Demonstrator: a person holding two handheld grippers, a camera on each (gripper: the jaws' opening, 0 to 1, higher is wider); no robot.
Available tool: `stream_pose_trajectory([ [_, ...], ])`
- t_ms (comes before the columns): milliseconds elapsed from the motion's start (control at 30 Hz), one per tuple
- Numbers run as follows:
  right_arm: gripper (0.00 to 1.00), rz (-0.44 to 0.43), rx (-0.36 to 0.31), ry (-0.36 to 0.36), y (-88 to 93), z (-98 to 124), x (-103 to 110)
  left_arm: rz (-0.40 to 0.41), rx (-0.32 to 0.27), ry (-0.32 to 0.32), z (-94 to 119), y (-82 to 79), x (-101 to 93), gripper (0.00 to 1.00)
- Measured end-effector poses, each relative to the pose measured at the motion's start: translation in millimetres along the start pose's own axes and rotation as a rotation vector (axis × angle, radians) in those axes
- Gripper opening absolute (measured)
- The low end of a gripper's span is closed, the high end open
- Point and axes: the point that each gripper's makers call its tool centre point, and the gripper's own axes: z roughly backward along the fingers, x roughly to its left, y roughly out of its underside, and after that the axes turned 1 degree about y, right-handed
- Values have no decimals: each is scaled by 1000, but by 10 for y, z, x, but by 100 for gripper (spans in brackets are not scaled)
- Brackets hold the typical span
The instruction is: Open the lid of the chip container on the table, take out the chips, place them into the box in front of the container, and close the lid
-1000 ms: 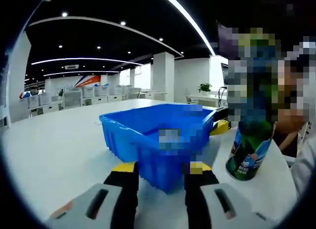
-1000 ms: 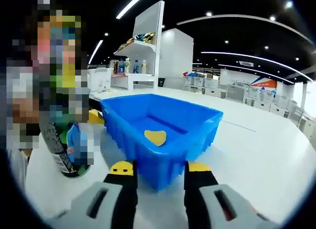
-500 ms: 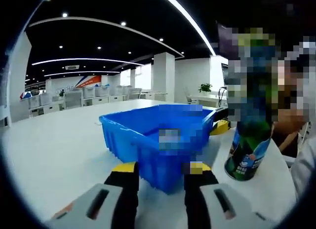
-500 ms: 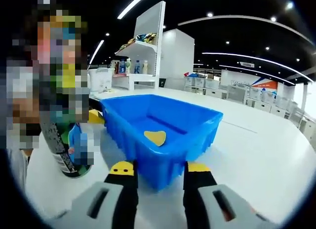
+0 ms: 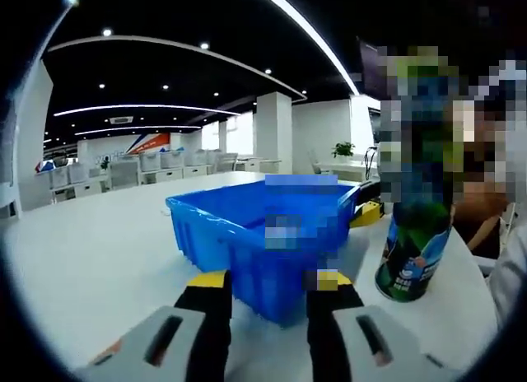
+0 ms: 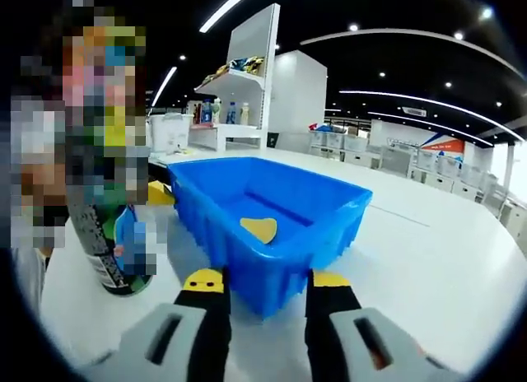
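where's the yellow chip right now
In the right gripper view the yellow chip lies on the floor of the blue box on the white table, to the right of the standing chip container.

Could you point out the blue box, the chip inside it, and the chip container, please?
blue box (image 6: 329,221): right gripper view, on its outer side wall.
chip (image 6: 259,229): right gripper view, centre of the yellow chip.
chip container (image 5: 412,263): left gripper view, on its lower label.

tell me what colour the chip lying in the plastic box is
Yellow. The curved chip lies on the floor of the blue plastic box, clearest in the right gripper view.
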Motion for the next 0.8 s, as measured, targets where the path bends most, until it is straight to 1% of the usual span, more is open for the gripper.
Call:
stream_pose_trajectory([
  [100,33,0,-21,1,-53,1,-45,0,-13,-3,9,-54,18,35],
  [333,33,23,-26,4,-177,-31,-142,-7,-31,-10,-24,-162,65,35],
  [433,34,36,-20,5,-249,-57,-201,-18,-45,-15,-37,-240,98,35],
  [533,34,55,-33,9,-350,-90,-288,-21,-62,-18,-74,-320,165,35],
  [600,34,65,-37,12,-398,-124,-344,-20,-67,-18,-99,-344,197,35],
  [667,34,68,-36,15,-422,-121,-340,-20,-68,-20,-135,-377,244,36],
  [733,34,77,-34,17,-464,-150,-390,-20,-65,-18,-182,-406,289,36],
  [800,34,76,-37,17,-489,-177,-439,-13,-75,-18,-226,-449,342,36],
])
